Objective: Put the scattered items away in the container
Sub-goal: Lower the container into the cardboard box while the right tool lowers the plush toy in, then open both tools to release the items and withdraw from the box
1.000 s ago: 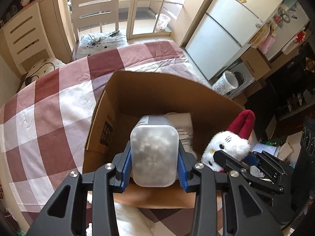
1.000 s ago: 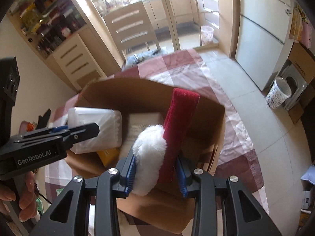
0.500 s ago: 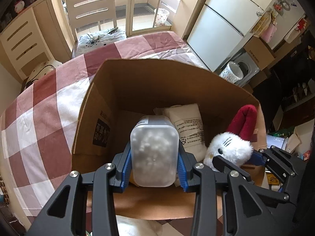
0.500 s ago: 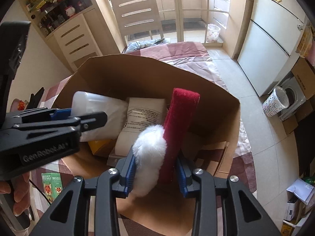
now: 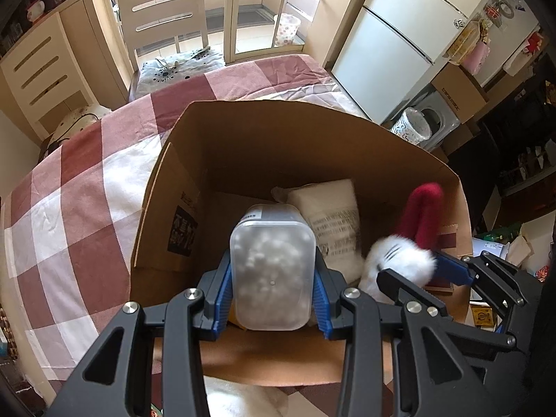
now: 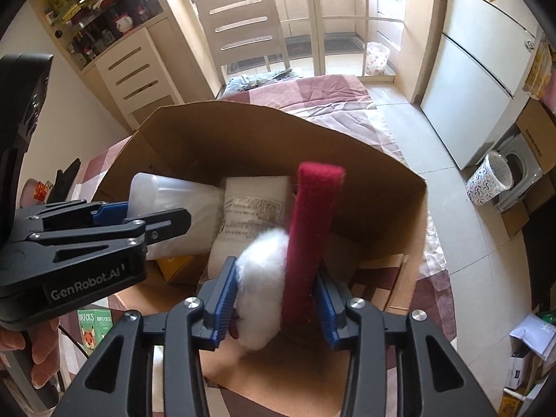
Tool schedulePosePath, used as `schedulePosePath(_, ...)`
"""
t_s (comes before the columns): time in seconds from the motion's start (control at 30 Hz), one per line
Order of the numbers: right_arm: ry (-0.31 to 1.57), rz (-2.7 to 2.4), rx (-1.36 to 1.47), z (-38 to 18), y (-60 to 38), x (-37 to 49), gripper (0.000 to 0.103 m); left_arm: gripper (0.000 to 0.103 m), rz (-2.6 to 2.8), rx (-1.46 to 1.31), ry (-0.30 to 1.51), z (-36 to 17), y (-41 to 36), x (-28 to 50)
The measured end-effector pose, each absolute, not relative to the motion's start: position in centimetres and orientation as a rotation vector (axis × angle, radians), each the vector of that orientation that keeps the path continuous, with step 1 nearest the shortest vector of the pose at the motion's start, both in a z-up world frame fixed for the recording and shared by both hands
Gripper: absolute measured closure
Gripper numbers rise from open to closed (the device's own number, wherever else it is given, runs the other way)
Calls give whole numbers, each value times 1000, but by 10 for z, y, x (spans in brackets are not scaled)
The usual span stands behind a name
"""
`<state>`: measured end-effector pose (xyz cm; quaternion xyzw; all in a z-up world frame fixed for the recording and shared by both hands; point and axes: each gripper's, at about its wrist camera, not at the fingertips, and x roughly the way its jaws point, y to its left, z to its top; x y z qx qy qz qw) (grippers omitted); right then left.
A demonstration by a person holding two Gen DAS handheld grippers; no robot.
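An open cardboard box (image 5: 243, 146) stands on a checked tablecloth; it also shows in the right wrist view (image 6: 243, 132). My left gripper (image 5: 272, 299) is shut on a clear plastic jar of white balls (image 5: 272, 274), held over the box's near side. The jar shows in the right wrist view (image 6: 180, 205) too. My right gripper (image 6: 274, 299) is shut on a white plush toy with a red hat (image 6: 305, 243), held low inside the box. The plush shows in the left wrist view (image 5: 403, 253). A white pillow-shaped packet (image 5: 333, 222) lies on the box floor.
A yellow item (image 6: 177, 267) lies in the box under the jar. A green bricks carton (image 6: 93, 326) sits on the table at the near left. A chair (image 5: 163, 10) stands behind the table. A fridge (image 5: 399, 41) and a patterned bin (image 5: 413, 128) stand to the right.
Both grippers have moved forward and down over the box with their items. The jar and the plush now sit lower inside the box opening.
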<state>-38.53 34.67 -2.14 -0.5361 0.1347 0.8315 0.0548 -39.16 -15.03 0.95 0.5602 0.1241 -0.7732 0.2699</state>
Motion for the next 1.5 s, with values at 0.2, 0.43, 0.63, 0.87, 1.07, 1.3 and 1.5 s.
schedulePosePath(0.2,422,2538,-1590,-10,348,-382,48,57,-2086,1501,352,15,-151,-388)
schedulePosePath(0.43,455,2548,-1543,2,352,-372,47,44,-2140,1445,302,37,-139,-386)
schedulePosePath(0.63,463,2571,-1502,17,351,-360,47,44,-2138,1445,300,42,-130,-379)
schedulePosePath(0.87,473,2587,-1464,33,346,-342,47,44,-2137,1433,291,51,-116,-364)
schedulePosePath(1.07,475,2600,-1460,37,338,-329,47,44,-2139,1427,276,57,-100,-348)
schedulePosePath(1.3,465,2613,-1455,41,327,-311,47,44,-2133,1417,267,60,-81,-323)
schedulePosePath(1.5,458,2624,-1454,45,316,-294,47,44,-2131,1408,260,64,-64,-301)
